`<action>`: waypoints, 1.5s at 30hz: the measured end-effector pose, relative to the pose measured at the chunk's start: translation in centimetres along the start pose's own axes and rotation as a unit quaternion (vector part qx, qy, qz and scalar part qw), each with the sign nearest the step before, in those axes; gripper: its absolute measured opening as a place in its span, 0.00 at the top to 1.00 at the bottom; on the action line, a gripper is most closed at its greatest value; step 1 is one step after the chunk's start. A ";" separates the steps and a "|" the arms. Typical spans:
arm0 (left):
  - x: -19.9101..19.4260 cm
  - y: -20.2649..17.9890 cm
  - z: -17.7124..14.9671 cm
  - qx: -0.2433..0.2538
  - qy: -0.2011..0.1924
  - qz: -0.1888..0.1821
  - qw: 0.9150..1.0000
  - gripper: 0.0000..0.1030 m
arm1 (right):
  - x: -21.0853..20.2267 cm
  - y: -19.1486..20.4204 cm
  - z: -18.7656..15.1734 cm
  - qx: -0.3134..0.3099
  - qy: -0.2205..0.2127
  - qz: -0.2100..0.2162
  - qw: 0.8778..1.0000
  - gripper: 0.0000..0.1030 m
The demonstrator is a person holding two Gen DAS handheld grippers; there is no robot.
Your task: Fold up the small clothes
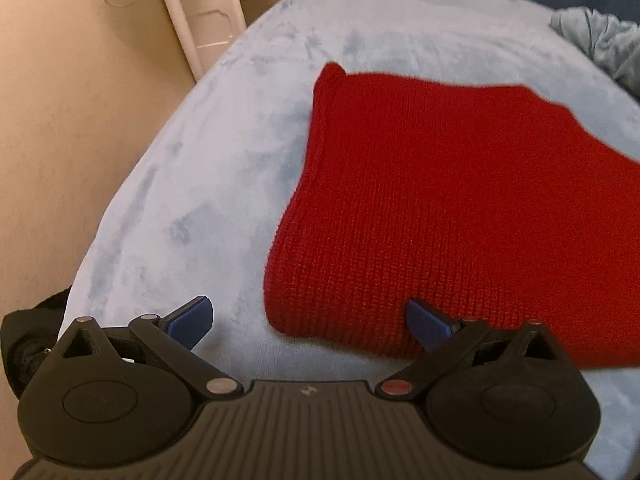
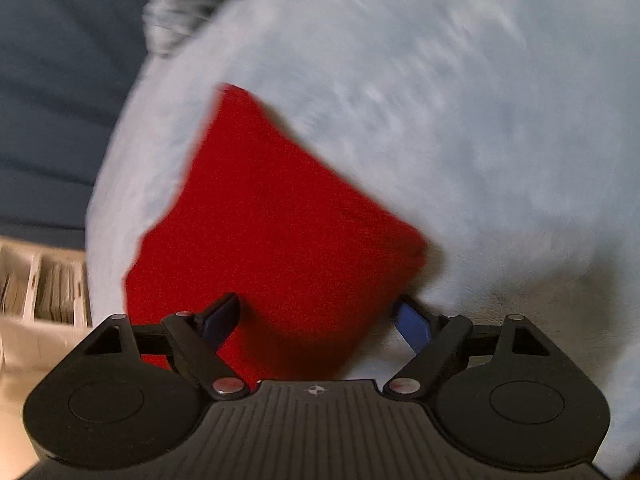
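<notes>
A red knitted garment (image 1: 460, 208) lies folded flat on a light blue fleece blanket (image 1: 208, 184). My left gripper (image 1: 310, 322) is open and empty, just above the garment's near left corner; its right finger (image 1: 430, 326) is over the knit. In the right wrist view the same red garment (image 2: 272, 232) appears blurred on the blanket (image 2: 460, 120). My right gripper (image 2: 316, 320) is open and empty, with its jaws on either side of the garment's near edge.
A white plastic unit (image 1: 208, 12) and a beige wall (image 1: 60, 120) stand left of the bed. A crumpled grey-blue cloth (image 1: 600, 40) lies at the far right. Dark blue fabric (image 2: 60, 100) and a box with papers (image 2: 44, 288) show on the left.
</notes>
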State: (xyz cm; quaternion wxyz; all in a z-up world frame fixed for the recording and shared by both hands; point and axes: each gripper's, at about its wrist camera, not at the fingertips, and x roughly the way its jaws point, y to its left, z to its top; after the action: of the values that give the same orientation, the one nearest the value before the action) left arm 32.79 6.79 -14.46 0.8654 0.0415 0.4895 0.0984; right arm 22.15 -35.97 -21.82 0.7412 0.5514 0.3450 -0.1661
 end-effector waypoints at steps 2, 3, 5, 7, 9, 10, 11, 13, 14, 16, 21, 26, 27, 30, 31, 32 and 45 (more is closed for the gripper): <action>0.4 -0.2 -0.1 0.008 0.001 0.003 1.000 0.00 | -0.3 0.3 0.0 -0.019 -0.008 0.007 1.000 0.66; 0.5 -0.2 -0.2 0.009 0.000 0.002 1.000 0.00 | -0.4 0.3 0.0 -0.028 -0.005 0.012 1.000 0.69; 0.8 0.0 -0.2 0.005 0.003 -0.001 1.000 0.00 | -0.6 0.5 -0.2 -0.038 -0.011 0.015 0.999 0.73; 1.0 0.2 -0.2 0.000 0.006 -0.006 1.000 0.00 | -0.6 0.7 -0.2 -0.039 -0.012 0.012 0.999 0.73; 1.0 0.5 -0.2 -0.005 0.007 -0.011 1.000 0.00 | -0.4 0.9 -0.2 -0.042 -0.014 0.003 0.999 0.73; 1.0 0.6 -0.2 -0.006 0.007 -0.014 1.000 0.00 | -0.3 1.0 -0.1 -0.047 -0.015 -0.002 0.999 0.73; 1.1 0.7 -0.2 -0.006 0.008 -0.016 1.000 0.00 | -0.2 1.0 -0.1 -0.051 -0.016 -0.009 0.999 0.73; 1.0 1.0 -0.1 -0.010 0.013 -0.022 1.000 0.00 | 0.0 1.4 0.0 -0.057 -0.018 -0.022 0.998 0.72; 0.9 1.3 0.0 -0.013 0.019 -0.027 0.999 0.00 | 0.1 1.6 0.0 -0.059 -0.018 -0.031 0.998 0.72; 0.5 2.0 0.0 -0.020 0.024 -0.038 0.999 0.00 | 0.3 1.8 -0.1 -0.066 -0.021 -0.045 0.997 0.71; 0.2 4.0 -0.4 -0.030 0.021 -0.033 0.999 0.00 | 0.5 2.5 -0.5 -0.089 -0.031 -0.068 0.993 0.69; 1.0 6.3 -0.6 -0.054 0.031 -0.037 0.997 0.00 | 0.7 2.9 -0.9 -0.107 -0.038 -0.084 0.990 0.68; 1.2 6.7 -0.7 -0.057 0.032 -0.037 0.997 0.00 | 0.8 3.0 -0.9 -0.112 -0.039 -0.088 0.989 0.68; 1.5 7.8 -0.7 -0.060 0.035 -0.031 0.997 0.00 | 1.0 3.9 -1.1 -0.128 -0.039 -0.110 0.985 0.66; 1.6 8.2 -0.8 -0.063 0.035 -0.035 0.997 0.00 | 0.9 4.4 -1.1 -0.138 -0.039 -0.122 0.982 0.67; 1.8 8.5 -0.9 -0.066 0.035 -0.040 0.996 0.00 | 0.8 5.4 -1.2 -0.154 -0.042 -0.137 0.978 0.73; 3.8 13.2 -3.1 -0.167 0.020 -0.075 0.983 0.00 | -1.2 27.5 -23.5 -0.715 -0.190 -0.048 0.671 0.85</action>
State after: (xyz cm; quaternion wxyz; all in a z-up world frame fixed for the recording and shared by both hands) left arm 30.36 20.46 -17.03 0.8553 -0.1423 0.4850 0.1145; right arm 30.86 -4.94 -5.26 0.9493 -0.2080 0.2358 -0.0052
